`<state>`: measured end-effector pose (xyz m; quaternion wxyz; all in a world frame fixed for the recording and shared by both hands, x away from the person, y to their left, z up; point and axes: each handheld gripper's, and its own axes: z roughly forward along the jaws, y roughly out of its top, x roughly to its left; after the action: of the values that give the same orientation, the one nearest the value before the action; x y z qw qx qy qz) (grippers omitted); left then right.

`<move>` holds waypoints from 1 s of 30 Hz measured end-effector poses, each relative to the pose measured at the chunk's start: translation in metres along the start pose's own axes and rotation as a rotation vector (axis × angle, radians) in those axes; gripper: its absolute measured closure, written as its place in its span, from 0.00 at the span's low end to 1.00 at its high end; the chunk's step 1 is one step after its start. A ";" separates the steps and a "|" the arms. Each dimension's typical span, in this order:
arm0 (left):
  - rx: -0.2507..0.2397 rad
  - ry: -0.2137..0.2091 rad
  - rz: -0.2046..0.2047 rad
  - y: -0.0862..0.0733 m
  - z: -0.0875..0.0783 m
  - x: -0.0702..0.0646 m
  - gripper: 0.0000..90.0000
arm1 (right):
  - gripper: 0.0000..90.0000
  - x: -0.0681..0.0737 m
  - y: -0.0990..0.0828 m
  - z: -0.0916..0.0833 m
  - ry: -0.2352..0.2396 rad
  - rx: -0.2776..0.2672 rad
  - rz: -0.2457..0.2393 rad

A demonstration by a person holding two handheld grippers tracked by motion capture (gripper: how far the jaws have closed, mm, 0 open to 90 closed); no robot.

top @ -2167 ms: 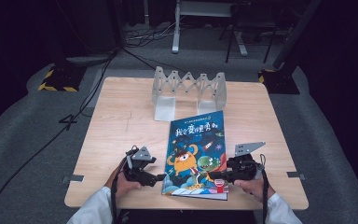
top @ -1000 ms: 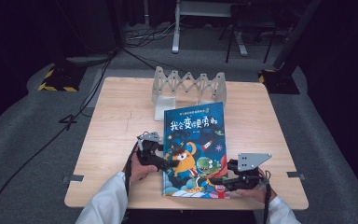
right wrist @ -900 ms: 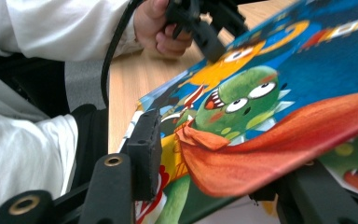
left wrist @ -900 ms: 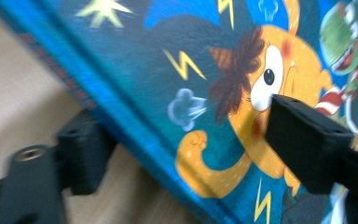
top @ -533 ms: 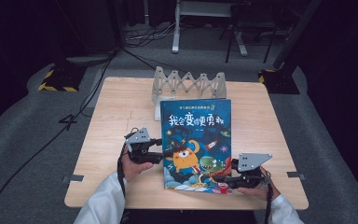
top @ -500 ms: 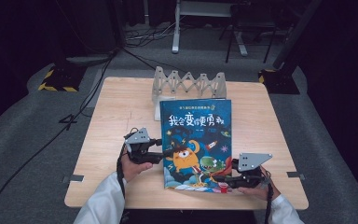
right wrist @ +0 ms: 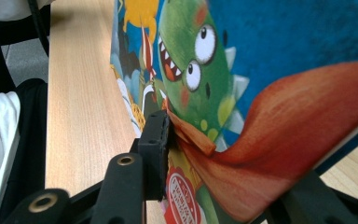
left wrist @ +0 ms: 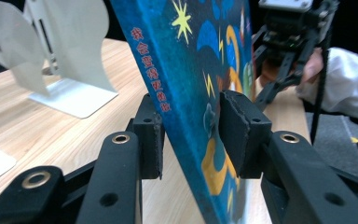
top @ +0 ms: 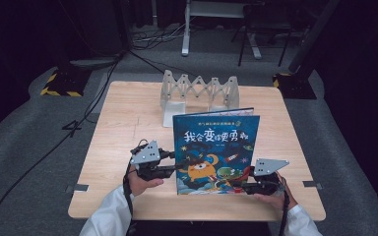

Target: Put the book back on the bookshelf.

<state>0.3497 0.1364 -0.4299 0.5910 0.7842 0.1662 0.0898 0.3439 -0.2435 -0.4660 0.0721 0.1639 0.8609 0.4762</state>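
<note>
While both jaws pinch its edges, the blue picture book (top: 215, 147) (cartoon monsters) stands tilted upright.

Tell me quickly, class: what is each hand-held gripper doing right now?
Left hand-held gripper: jaws have just been closing, clamped on the picture book.
Right hand-held gripper: jaws also just closing, gripping the same book's lower edge.

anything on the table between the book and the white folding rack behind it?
Nothing: high view shows bare table between the book and the rack.
</note>
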 end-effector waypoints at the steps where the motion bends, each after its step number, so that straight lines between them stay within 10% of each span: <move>1: 0.000 0.000 0.000 0.000 0.000 0.000 0.67 | 0.70 0.000 0.000 0.000 0.000 0.000 0.000; 16: 0.026 -0.019 -0.004 0.000 0.016 -0.006 0.69 | 0.69 0.001 -0.003 -0.002 -0.024 -0.013 -0.005; 30: 0.073 -0.076 0.080 -0.001 0.027 -0.022 0.77 | 0.69 0.001 -0.009 -0.013 -0.073 -0.043 -0.006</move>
<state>0.3385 0.1050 -0.4374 0.5639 0.8141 0.1153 0.0776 0.3375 -0.2579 -0.4667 0.1085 0.1770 0.8478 0.4879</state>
